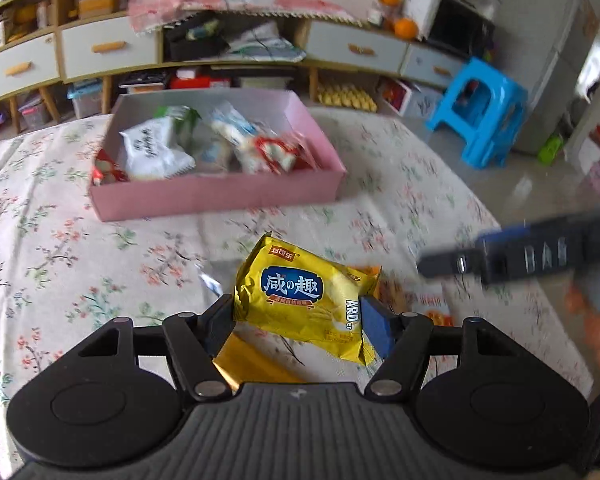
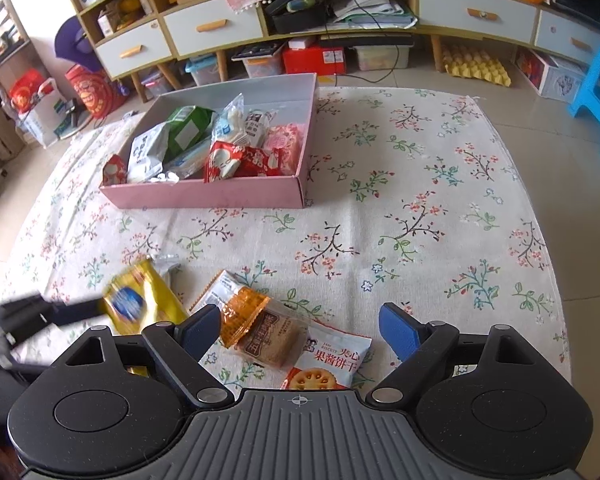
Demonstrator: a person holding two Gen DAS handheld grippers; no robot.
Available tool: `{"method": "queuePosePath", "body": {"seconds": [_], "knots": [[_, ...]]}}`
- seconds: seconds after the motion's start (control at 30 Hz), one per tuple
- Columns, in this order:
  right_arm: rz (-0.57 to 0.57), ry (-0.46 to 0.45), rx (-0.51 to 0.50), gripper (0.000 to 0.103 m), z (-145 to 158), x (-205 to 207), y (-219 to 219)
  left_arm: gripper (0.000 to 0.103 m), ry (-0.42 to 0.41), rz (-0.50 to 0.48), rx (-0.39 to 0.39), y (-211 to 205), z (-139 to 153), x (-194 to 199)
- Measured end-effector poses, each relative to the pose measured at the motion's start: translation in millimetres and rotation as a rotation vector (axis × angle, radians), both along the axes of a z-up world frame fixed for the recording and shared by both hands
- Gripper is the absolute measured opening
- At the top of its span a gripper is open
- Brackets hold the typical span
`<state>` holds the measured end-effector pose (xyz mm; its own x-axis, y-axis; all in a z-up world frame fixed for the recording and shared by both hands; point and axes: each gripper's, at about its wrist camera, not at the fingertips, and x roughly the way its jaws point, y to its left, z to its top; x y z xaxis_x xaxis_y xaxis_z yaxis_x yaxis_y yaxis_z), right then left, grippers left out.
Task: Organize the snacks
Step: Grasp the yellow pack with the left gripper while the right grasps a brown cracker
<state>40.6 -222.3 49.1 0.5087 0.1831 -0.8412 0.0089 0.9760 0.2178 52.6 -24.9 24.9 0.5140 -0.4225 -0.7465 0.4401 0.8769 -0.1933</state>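
Observation:
My left gripper (image 1: 298,318) is shut on a yellow snack packet (image 1: 300,300) and holds it above the floral cloth; the packet also shows blurred in the right wrist view (image 2: 140,304). A pink box (image 1: 216,196) holding several snack packets sits ahead on the cloth, also seen in the right wrist view (image 2: 220,196). My right gripper (image 2: 300,330) is open above an orange-and-brown biscuit packet (image 2: 260,328) and a white jam biscuit packet (image 2: 328,364). The right gripper shows blurred at the right of the left wrist view (image 1: 520,256).
A floral cloth (image 2: 420,200) covers the floor. Behind it stands a long low cabinet (image 2: 476,12) with drawers and cluttered shelves. A blue plastic stool (image 1: 480,112) stands to the right. A yellow egg tray (image 2: 476,66) lies under the cabinet.

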Motion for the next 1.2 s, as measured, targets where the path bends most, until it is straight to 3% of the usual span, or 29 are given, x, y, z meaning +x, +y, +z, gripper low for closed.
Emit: {"method": "queuePosePath", "body": {"seconds": [0.3,0.43,0.53,0.57,0.63,0.73,0.8,0.93,1.0,1.03,1.07,1.1,1.13,1.17,1.2], "knots": [[0.311,-0.029,-0.156,0.085,-23,-12,55,0.064,0.058,0.178,0.006,29,-2,27],[0.331,-0.071,-0.246,0.085,-38,-6,61,0.064,0.064,0.177,0.005,28,-1,25],[0.306,-0.048,-0.204,0.044,-42,7,54,0.064,0.063,0.18,0.004,29,0,26],[0.301,-0.04,-0.18,0.04,-40,9,51,0.064,0.063,0.183,0.002,31,1,26],[0.274,-0.042,-0.13,0.0,-29,8,46,0.064,0.061,0.186,-0.008,35,3,24],[0.236,-0.097,-0.079,0.0,-10,1,37,0.064,0.052,0.187,-0.012,39,5,23],[0.196,-0.079,-0.082,0.0,-11,6,32,0.064,0.056,0.19,-0.012,40,4,24],[0.192,-0.007,-0.145,0.03,-35,15,33,0.064,0.062,0.188,-0.009,37,3,25],[0.224,-0.023,-0.165,0.056,-40,17,39,0.064,0.057,0.184,-0.007,36,4,24],[0.226,-0.044,-0.18,0.076,-41,17,43,0.064,0.054,0.184,-0.006,35,4,24],[0.231,-0.067,-0.199,0.079,-43,17,47,0.064,0.052,0.183,-0.003,35,4,24],[0.246,-0.079,-0.219,0.078,-45,18,52,0.064,0.052,0.184,0.0,35,3,24],[0.266,-0.083,-0.229,0.065,-46,19,55,0.064,0.053,0.186,0.002,35,3,24],[0.267,-0.084,-0.243,0.03,-45,20,55,0.064,0.055,0.188,0.002,37,3,24],[0.25,-0.075,-0.234,0.023,-42,21,53,0.064,0.055,0.191,-0.001,38,3,25]]}}
